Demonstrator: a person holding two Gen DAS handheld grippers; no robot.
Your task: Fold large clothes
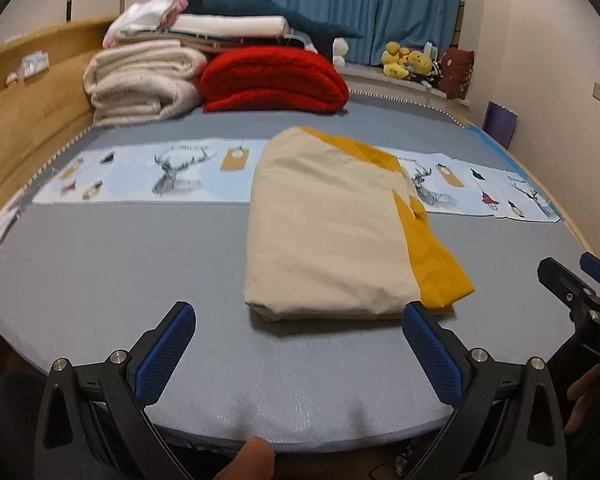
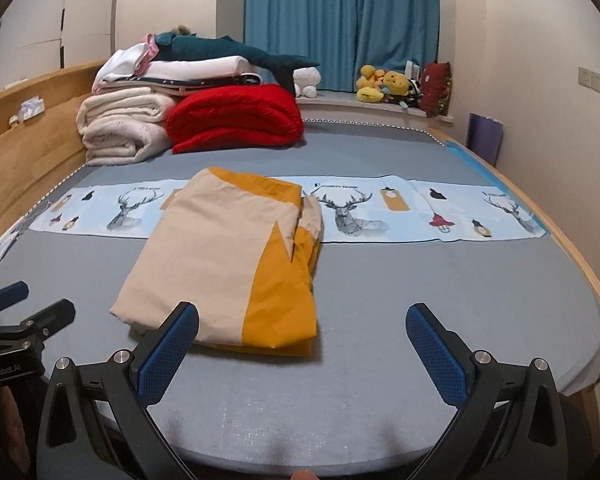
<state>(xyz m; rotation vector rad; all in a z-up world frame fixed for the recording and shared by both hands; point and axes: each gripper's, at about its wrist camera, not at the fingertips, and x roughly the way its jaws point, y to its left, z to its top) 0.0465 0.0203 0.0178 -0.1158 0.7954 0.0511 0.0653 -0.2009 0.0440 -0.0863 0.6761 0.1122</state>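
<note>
A cream and mustard-yellow cloth (image 1: 332,232) lies folded in a flat rectangle on the grey bed (image 1: 120,264). It also shows in the right wrist view (image 2: 228,264). My left gripper (image 1: 300,320) is open and empty, just short of the cloth's near edge. My right gripper (image 2: 302,320) is open and empty, near the cloth's front right corner. The right gripper shows at the right edge of the left wrist view (image 1: 580,292). The left gripper shows at the left edge of the right wrist view (image 2: 24,312).
A printed deer-pattern strip (image 2: 380,212) lies across the bed under the cloth. Folded red (image 2: 236,120) and white blankets (image 2: 120,132) are stacked at the far left by the wooden headboard (image 1: 16,120). Plush toys (image 2: 384,82) sit on the sill before blue curtains.
</note>
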